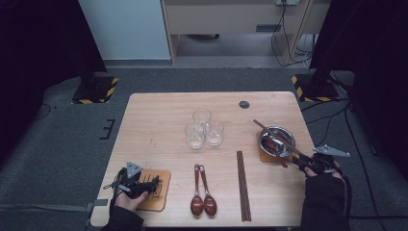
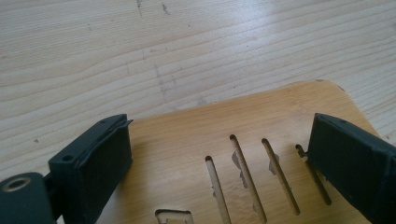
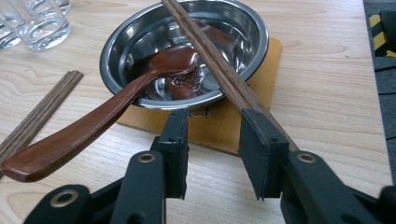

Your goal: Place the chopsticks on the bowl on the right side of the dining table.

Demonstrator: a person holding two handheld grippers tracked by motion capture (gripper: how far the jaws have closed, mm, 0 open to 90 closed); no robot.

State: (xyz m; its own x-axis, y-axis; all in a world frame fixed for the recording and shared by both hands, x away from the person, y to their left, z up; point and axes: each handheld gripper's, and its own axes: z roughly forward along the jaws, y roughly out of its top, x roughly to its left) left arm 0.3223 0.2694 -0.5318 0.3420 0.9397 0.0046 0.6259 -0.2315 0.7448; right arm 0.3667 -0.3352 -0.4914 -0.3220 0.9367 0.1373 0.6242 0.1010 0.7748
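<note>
A steel bowl (image 1: 264, 136) (image 3: 252, 28) sits on a wooden coaster (image 3: 268, 70) at the table's right. A brown wooden spoon (image 3: 93, 126) rests inside with its handle over the rim. A pair of dark chopsticks (image 1: 274, 135) (image 3: 210, 56) lies slanted across the bowl, and its near end runs along the outside of one jaw of my right gripper (image 1: 300, 161) (image 3: 212, 116). That gripper is open with nothing between the jaws. My left gripper (image 1: 153, 183) (image 2: 219, 140) is open low over a slotted wooden coaster (image 1: 161, 195) (image 2: 261, 116) at the front left.
Three clear glasses (image 1: 204, 127) (image 3: 42, 23) cluster mid-table. Two wooden spoons (image 1: 202, 192) lie side by side near the front edge. Another pair of chopsticks (image 1: 243, 187) (image 3: 37, 112) lies to their right. Bare wood lies between the left coaster and the glasses.
</note>
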